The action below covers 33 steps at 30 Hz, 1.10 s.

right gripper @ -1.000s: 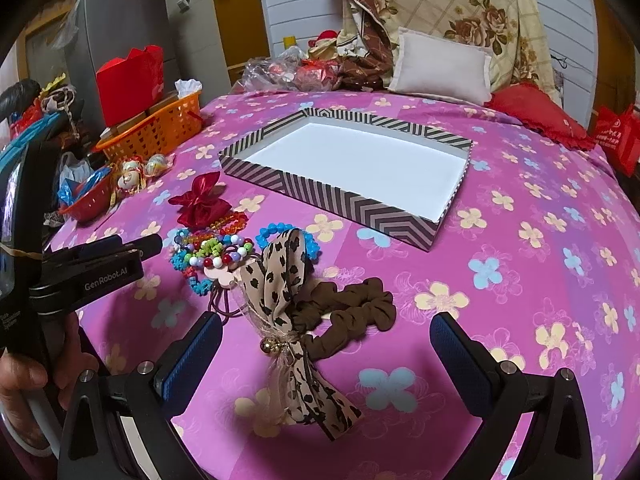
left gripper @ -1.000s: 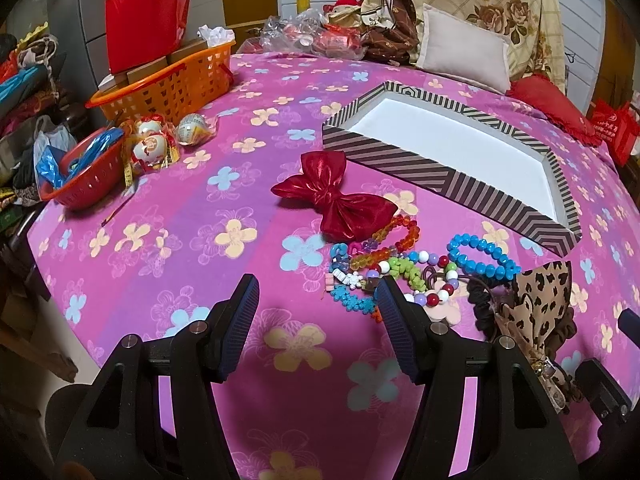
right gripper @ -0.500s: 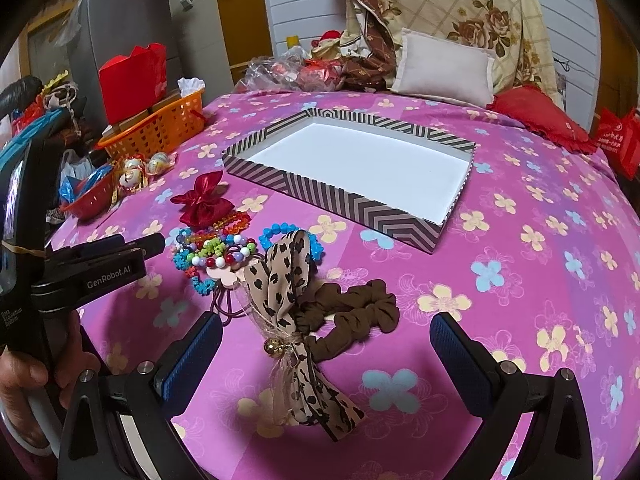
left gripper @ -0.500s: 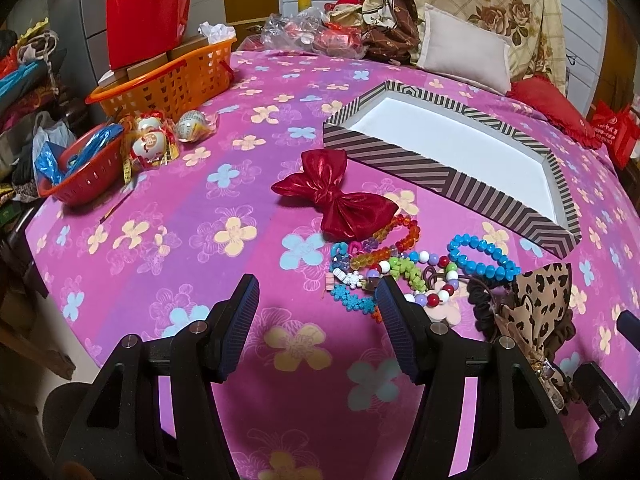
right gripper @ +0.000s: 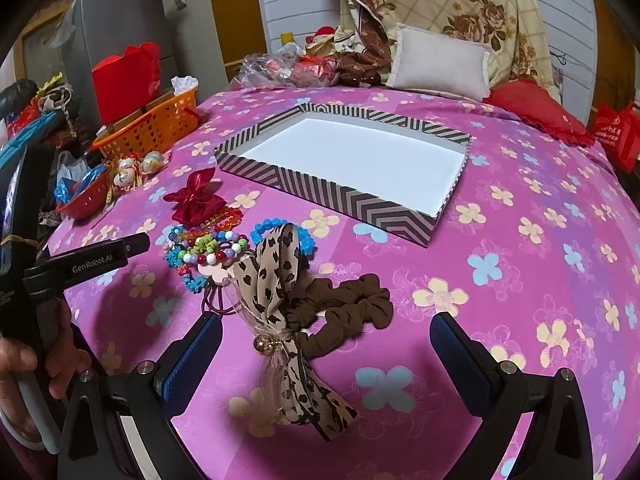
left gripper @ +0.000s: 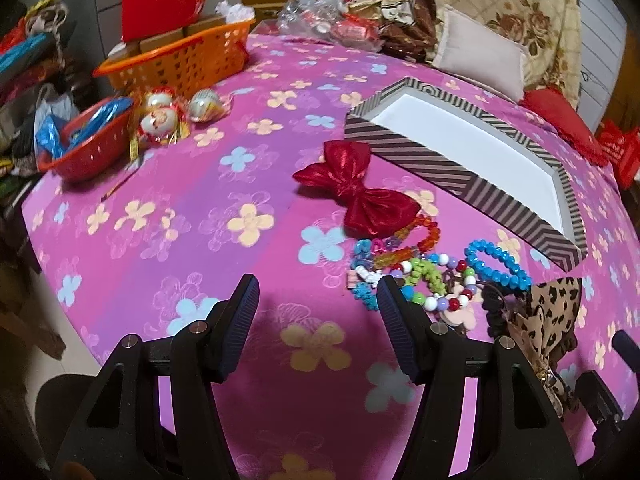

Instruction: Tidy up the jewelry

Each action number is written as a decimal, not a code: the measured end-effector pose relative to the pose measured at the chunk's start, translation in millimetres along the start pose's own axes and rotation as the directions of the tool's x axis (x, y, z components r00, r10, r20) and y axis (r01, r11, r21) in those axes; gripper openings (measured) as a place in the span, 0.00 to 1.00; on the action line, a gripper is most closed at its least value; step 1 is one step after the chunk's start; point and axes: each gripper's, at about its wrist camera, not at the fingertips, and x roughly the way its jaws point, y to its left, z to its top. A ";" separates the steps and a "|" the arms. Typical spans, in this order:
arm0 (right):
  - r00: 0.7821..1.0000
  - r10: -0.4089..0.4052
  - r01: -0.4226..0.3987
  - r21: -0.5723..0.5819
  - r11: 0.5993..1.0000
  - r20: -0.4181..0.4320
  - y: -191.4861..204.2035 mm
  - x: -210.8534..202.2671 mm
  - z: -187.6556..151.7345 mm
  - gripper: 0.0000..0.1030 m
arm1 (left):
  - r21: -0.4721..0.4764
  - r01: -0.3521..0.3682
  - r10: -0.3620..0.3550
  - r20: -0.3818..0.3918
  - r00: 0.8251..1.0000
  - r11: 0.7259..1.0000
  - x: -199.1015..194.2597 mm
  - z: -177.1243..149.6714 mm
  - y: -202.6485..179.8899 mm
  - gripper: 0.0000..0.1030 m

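1. Right gripper: jaws spread, empty, straddling the leopard-print ribbon hair tie; long axis runs away from jaws.
2. Left gripper: jaws spread, empty; colourful bead bracelets just right.
3. Beyond: striped empty cardboard box on the bed.

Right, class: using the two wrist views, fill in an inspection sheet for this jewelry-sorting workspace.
Surface: pink floral cloth.
Job's things: striped box with nothing inside; red bow, bead bracelets, blue bracelet, leopard bow and brown scrunchie lie outside it.
Clutter: orange basket, red bowl, foil ornaments.
Grippers: left gripper and right gripper both open, holding nothing.
Cables: nothing seen.
Surroundings: cushions and floral bedding behind.
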 end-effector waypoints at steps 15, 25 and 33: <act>1.000 0.006 -0.006 0.016 1.000 -0.014 -4.0 7.7 -2.5 1.00 | 0.000 0.016 -0.016 -0.016 1.000 1.000 3.2 3.3 -3.2 0.60; 1.000 -0.002 0.002 0.014 1.000 -0.012 -5.9 7.1 -2.8 1.00 | 0.007 0.013 -0.013 -0.014 1.000 1.000 1.8 3.6 -4.8 0.60; 1.000 0.014 -0.015 -0.017 1.000 -0.026 -12.0 5.2 -12.7 1.00 | 0.006 0.028 -0.028 -0.008 1.000 1.000 -4.7 10.5 -0.4 0.60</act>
